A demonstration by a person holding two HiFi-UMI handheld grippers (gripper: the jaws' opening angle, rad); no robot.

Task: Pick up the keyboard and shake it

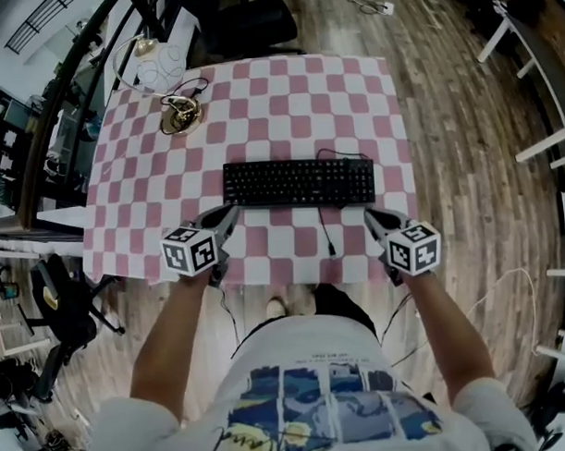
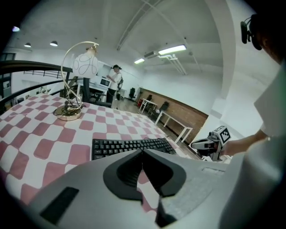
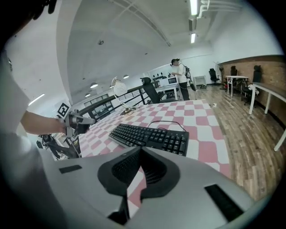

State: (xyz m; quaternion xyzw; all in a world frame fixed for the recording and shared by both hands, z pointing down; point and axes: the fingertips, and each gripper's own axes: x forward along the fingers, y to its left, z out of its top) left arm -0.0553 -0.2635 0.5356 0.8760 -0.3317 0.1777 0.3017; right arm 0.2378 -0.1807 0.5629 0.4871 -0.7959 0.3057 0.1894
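Closest to the head camera is the person's white printed T-shirt [image 1: 316, 404], with both bare forearms reaching out from it toward the bench [image 1: 260, 100]. The left claw [image 1: 228, 213] has its jaws pressed together with nothing between them. The left claw's own view shows only checked cloth past the meeting pads. The right claw [image 1: 373, 217] is likewise closed and empty, its ribbed pads [image 3: 126, 167] meeting at the tip.

The black keyboard [image 1: 298, 182] lies flat on the pink-and-white checked cloth [image 1: 144, 225], about mid-bench and square to the person. Neither claw has hold of it. From above, the left claw's tip sits just beside the keyboard's near left corner, and the right claw's tip just beside its near right corner. A black cable [image 1: 325, 232] trails from the keyboard toward the bench's near edge.

At the far left of the bench stands a gold-based stand [image 1: 180, 113] with a wire arc, well apart from the keyboard.
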